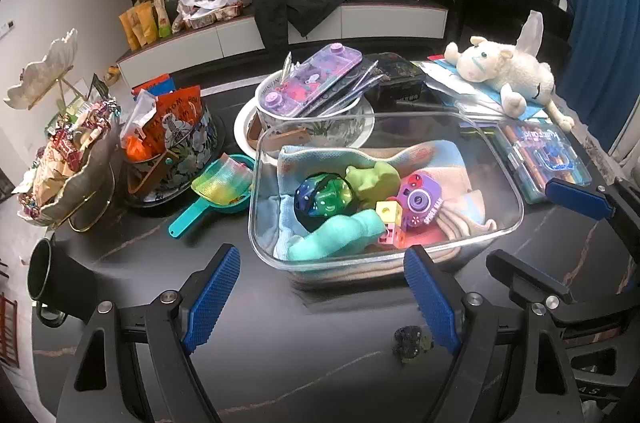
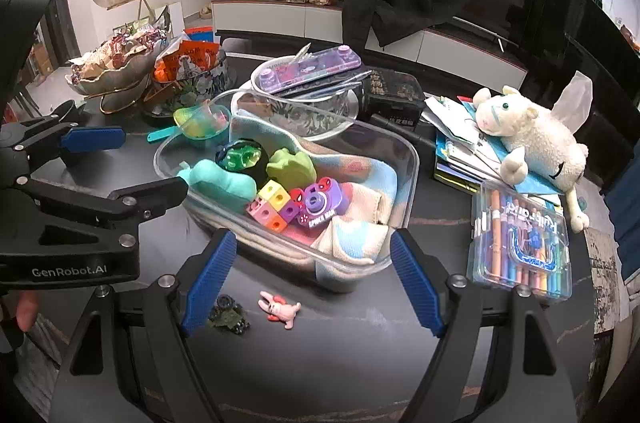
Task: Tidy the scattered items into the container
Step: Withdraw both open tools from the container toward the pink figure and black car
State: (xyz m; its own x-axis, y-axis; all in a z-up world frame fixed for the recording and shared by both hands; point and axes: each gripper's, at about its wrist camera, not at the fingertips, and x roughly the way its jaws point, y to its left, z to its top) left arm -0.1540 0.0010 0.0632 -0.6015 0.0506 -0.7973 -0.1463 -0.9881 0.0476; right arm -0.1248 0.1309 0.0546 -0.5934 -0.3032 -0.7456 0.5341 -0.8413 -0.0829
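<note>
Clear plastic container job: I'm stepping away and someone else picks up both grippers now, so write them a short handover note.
Left gripper: open, empty, in front of the clear container.
Right gripper: open, empty, at the container's near side.
Done: in the container, on a folded blanket, lie a teal foam piece, green-black ball, green toy, coloured cube blocks and purple toy camera.
Left: small pink bunny figure and dark green toy vehicle lie on the table in front of the container.
</note>
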